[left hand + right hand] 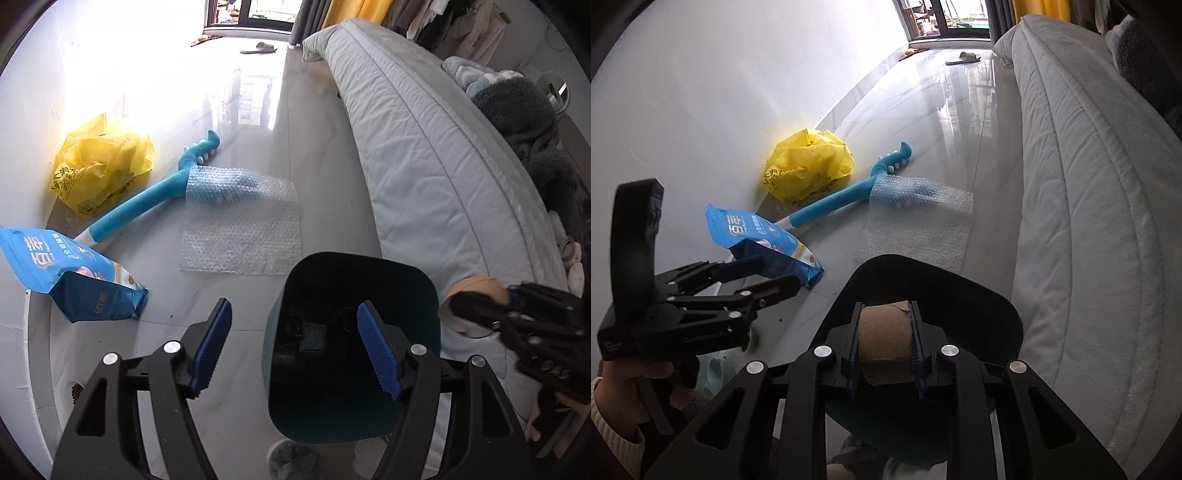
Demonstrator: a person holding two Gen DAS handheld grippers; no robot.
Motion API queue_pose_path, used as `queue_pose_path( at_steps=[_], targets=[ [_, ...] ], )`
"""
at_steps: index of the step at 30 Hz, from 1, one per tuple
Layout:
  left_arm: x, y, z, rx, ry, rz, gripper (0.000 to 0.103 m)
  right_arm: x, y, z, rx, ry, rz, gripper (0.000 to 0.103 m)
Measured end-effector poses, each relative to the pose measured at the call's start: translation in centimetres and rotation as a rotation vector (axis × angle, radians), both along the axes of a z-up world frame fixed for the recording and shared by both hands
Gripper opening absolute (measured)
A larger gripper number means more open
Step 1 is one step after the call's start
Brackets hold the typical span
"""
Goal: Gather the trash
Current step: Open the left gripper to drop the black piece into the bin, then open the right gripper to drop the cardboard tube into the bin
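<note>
Your right claw [884, 350] is clamped tight on a brown cardboard tube [884, 341], pads pressing both sides, and it hangs right over the mouth of the dark teal bin [990, 314]; your left claw [293, 347] is spread wide with nothing between the blue pads [210, 347], sitting above the bin's near-left rim; on the floor at roughly 11 o'clock from the bin you've got bubble wrap [242, 225], a blue pouch [74, 277] at 9, a yellow plastic bag [101, 162] by the wall, and a blue foam toy [147, 199] partly under the wrap.
</note>
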State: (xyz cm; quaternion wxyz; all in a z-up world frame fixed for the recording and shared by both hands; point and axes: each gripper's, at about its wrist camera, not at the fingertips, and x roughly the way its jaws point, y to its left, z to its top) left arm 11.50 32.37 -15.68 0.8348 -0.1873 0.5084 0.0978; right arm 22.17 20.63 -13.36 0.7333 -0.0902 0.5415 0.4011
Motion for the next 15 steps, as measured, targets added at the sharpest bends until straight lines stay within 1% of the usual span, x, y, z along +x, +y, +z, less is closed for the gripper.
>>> queue_pose_path(
  at_steps=[4, 6, 9, 15],
  targets=[
    [-0.3, 0.9, 0.6, -0.003, -0.024, 0.022, 0.073, -0.2, 0.8, -1.5, -0.042, 0.024, 0.014, 0.023],
    [-0.5, 1.2, 1.2, 0.001, -0.047, 0.027, 0.073, -0.3, 1.2, -2.3, -0.071, 0.026, 0.023, 0.023],
    [-0.8, 1.6, 2.2, -0.015, -0.089, 0.040, 0.074, -0.2, 1.3, -3.4, -0.104, 0.044, 0.021, 0.023],
    [-0.6, 1.8, 4.6, -0.002, -0.168, 0.051, 0.074, -0.2, 1.1, -5.1, -0.152, 0.077, 0.016, 0.023]
  ],
)
